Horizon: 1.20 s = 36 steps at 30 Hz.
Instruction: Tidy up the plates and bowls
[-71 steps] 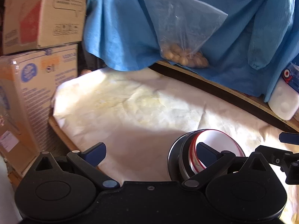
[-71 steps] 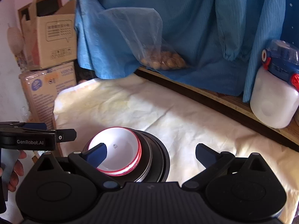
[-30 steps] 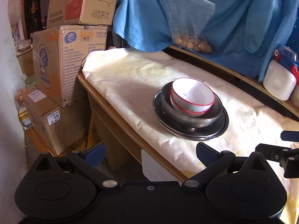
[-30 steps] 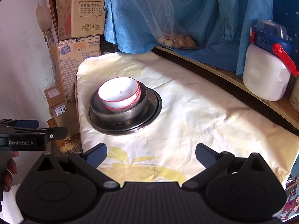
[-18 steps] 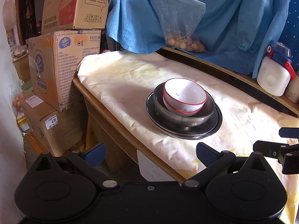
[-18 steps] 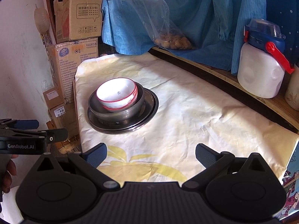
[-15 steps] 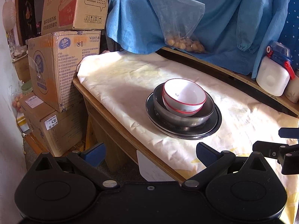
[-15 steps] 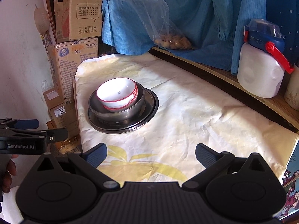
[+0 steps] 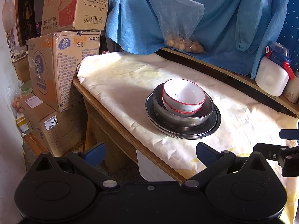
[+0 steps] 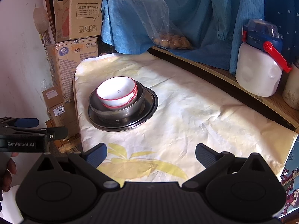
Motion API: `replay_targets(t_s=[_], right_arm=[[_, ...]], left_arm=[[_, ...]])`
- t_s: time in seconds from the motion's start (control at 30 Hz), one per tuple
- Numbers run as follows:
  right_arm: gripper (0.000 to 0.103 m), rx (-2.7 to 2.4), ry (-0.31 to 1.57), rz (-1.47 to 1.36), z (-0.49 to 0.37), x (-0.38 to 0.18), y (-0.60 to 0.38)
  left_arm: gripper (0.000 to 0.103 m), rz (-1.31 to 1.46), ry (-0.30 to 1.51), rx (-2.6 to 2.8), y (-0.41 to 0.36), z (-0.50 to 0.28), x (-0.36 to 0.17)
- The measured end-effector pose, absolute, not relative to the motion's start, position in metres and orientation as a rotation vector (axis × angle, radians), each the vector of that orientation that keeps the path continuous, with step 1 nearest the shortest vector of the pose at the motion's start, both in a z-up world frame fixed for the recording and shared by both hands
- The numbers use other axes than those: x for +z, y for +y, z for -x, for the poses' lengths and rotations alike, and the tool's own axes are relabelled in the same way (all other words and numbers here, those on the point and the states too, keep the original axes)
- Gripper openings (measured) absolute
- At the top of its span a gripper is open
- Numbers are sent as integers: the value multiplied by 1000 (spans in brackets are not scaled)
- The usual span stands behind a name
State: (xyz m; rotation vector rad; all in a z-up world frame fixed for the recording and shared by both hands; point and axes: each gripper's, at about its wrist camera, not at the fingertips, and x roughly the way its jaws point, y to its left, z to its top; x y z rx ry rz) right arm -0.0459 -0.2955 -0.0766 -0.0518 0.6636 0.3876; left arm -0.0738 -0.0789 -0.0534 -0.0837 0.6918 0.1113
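A white bowl with a red rim (image 9: pixel 184 97) (image 10: pixel 117 91) sits nested in a steel bowl (image 9: pixel 186 116) (image 10: pixel 119 112), which rests on a steel plate (image 9: pixel 211 128) (image 10: pixel 149 104) on the cloth-covered table (image 9: pixel 119 78) (image 10: pixel 196 112). My left gripper (image 9: pixel 150 152) is open and empty, held off the table's near-left edge, well short of the stack. My right gripper (image 10: pixel 151 152) is open and empty above the table's front, to the right of and nearer than the stack. Each gripper's side shows at the edge of the other's view.
Stacked cardboard boxes (image 9: pixel 63 63) (image 10: pixel 74 37) stand left of the table. A blue cloth (image 9: pixel 224 18) and a plastic bag of round nuts (image 9: pixel 184 43) (image 10: pixel 171 41) hang behind. A white jug with a blue lid (image 10: pixel 259 69) (image 9: pixel 272 76) stands on the back ledge.
Both grippers have pulled back from the stack, which sat right at the fingers 2.4 s ago. In the last half second almost nothing has moved.
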Motion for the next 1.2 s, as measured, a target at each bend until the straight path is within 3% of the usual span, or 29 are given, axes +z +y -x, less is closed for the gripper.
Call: replay_targets(t_s=[1.2], right_arm=[[103, 375, 664, 48, 45, -77, -294]], left_arm=[[102, 65, 692, 109, -78, 76, -54]])
